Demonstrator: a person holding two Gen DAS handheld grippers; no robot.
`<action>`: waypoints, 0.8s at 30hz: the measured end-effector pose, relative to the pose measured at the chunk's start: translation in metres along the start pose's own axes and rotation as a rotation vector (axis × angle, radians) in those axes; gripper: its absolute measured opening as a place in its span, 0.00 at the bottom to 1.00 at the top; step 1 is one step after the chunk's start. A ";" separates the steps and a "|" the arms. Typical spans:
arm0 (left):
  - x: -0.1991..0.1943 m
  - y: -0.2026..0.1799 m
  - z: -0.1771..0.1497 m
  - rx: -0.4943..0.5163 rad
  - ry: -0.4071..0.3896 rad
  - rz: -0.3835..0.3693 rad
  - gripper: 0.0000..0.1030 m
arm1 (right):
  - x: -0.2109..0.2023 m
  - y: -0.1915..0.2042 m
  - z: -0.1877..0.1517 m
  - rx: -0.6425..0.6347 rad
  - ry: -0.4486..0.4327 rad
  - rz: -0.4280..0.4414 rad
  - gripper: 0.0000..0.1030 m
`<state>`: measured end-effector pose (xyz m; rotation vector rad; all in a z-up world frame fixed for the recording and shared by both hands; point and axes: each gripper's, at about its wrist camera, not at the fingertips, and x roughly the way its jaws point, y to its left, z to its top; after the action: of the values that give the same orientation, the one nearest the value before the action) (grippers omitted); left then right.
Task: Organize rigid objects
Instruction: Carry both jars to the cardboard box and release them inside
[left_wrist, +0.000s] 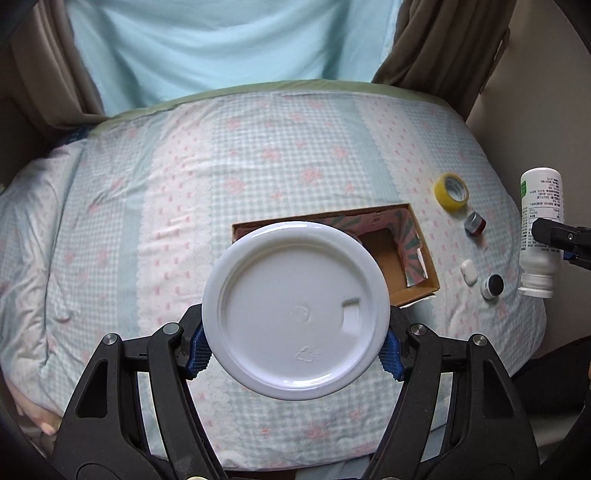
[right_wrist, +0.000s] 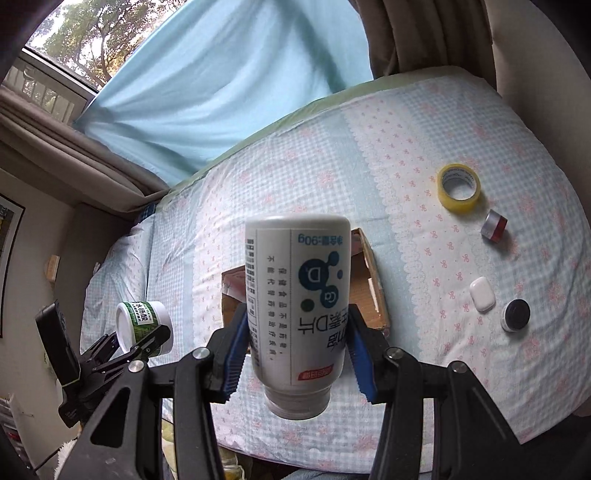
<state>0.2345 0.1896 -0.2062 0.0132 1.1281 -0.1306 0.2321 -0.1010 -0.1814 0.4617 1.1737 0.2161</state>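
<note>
My left gripper (left_wrist: 295, 350) is shut on a white jar with a green label; its round white base (left_wrist: 295, 310) fills the left wrist view, and the jar also shows in the right wrist view (right_wrist: 142, 326). It hangs above the near edge of an open cardboard box (left_wrist: 413, 258) on the bed. My right gripper (right_wrist: 297, 358) is shut on a white pill bottle (right_wrist: 299, 295), held upside down above the bed, right of the box (right_wrist: 369, 291). The bottle also shows in the left wrist view (left_wrist: 541, 229).
On the checked bedspread (left_wrist: 184, 184) right of the box lie a yellow tape roll (right_wrist: 460, 186), a small red and silver cap (right_wrist: 494, 226), a white earbud case (right_wrist: 481, 294) and a small black-lidded jar (right_wrist: 516, 314). Curtains (left_wrist: 443, 40) hang behind the bed.
</note>
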 end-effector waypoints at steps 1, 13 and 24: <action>0.006 0.008 -0.003 -0.004 0.012 0.002 0.66 | 0.010 0.010 -0.001 -0.007 0.013 -0.002 0.45; 0.105 0.044 0.011 -0.093 0.149 -0.012 0.66 | 0.141 0.046 0.013 -0.133 0.223 -0.121 0.45; 0.219 0.041 0.034 -0.117 0.343 0.032 0.66 | 0.230 -0.016 0.029 -0.109 0.404 -0.250 0.45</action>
<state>0.3619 0.2059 -0.3912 -0.0528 1.4758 -0.0337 0.3447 -0.0302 -0.3714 0.1738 1.5924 0.1586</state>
